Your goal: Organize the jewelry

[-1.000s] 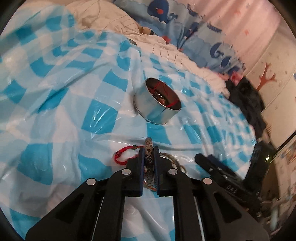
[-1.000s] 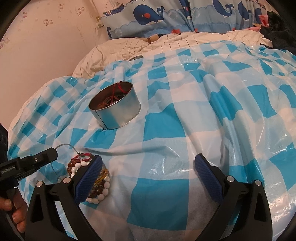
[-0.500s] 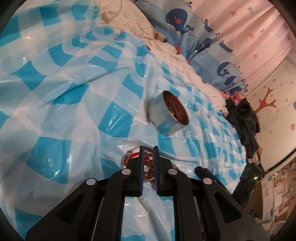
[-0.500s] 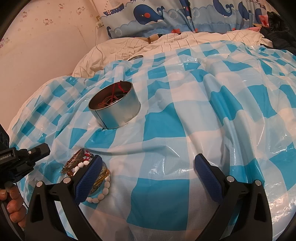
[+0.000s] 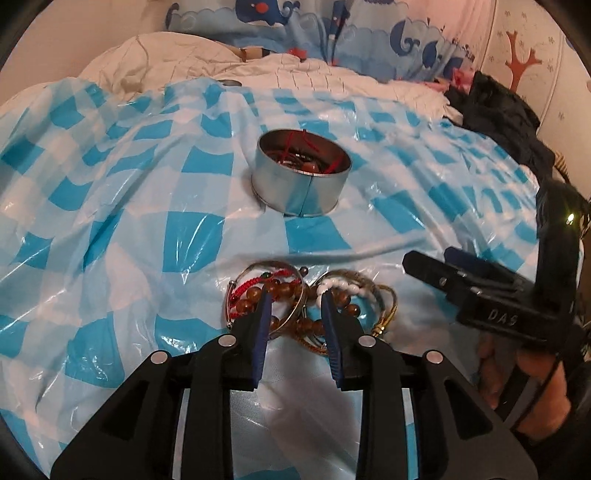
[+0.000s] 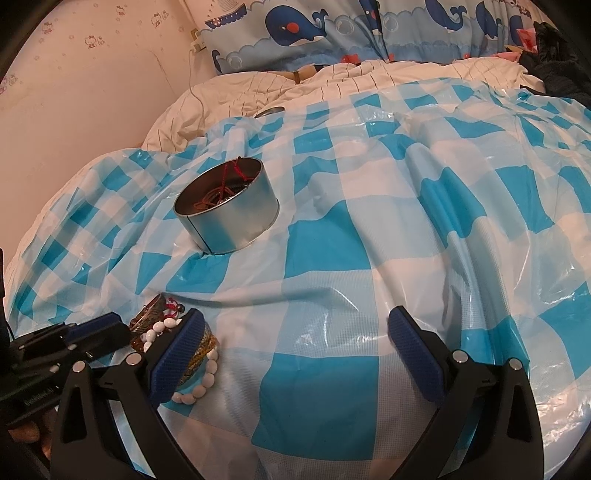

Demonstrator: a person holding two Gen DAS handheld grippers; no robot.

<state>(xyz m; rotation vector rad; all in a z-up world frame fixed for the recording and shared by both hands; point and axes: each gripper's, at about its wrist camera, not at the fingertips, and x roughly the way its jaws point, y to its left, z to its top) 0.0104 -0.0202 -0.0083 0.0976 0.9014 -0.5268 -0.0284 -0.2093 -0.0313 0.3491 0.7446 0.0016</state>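
A: Jaws of the left gripper (image 5: pixel 293 301), nearest the lens, have just been opening and now stand partly spread above the pile of bracelets (image 5: pixel 310 304). The pads press on nothing.

B: And the pile itself?

A: It lies on the blue-and-white checked plastic sheet (image 5: pixel 192 240), directly under the left fingertips. Visible parts: amber beads (image 5: pixel 280 290), a red cord bracelet (image 5: pixel 255 286), a white bead bracelet (image 5: pixel 338 285), thin metal bangles (image 5: pixel 386 310).

B: The right gripper?

A: The right gripper (image 6: pixel 295 330) is spread wide over bare sheet, pinching nothing. Its left pad (image 6: pixel 177 354) sits just beside the same pile and hides part of it; whether pad and beads touch cannot be told. A hand (image 5: pixel 524 384) holds its handle at the right edge of the left view.

B: Farther back?

A: A round metal tin (image 5: pixel 301 188), open at the top, stands on the sheet well apart from the pile. Red cord and dark beads lie inside it. Behind come a cream quilt (image 6: pixel 332 81) and a whale-print fabric (image 6: pixel 332 33).
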